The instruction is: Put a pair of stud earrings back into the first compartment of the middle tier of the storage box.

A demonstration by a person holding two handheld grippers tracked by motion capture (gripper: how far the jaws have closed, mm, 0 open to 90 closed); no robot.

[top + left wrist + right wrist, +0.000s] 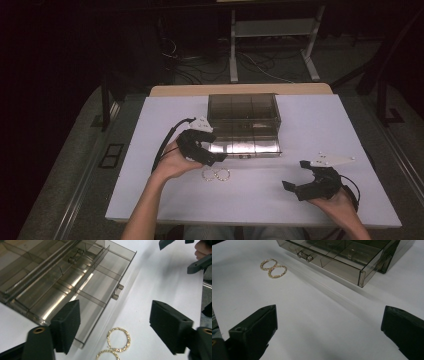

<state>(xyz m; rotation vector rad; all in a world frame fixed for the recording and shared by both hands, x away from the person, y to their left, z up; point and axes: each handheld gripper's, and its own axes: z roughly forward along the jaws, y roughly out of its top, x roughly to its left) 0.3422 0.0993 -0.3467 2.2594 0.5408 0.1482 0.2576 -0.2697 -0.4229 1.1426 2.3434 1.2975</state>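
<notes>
Two gold hoop earrings (216, 175), seemingly touching, are laid on the white table (310, 125) just before the pulled-out drawer (250, 146) of a smoky transparent plastic organiser box (242, 106). Left gripper (217, 157): released, nothing held, beside the drawer. Right gripper (295, 175): spread wide, nothing held.

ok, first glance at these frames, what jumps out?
The smoked clear drawer box at the table's middle, its lower drawer pulled out toward the person and showing bare compartments. Just in front of it, two gold hoop earrings lie touching on the white table. The left tongs hang open by the drawer's front with nothing between the jaws; the right tongs stand open off to the right.
</notes>
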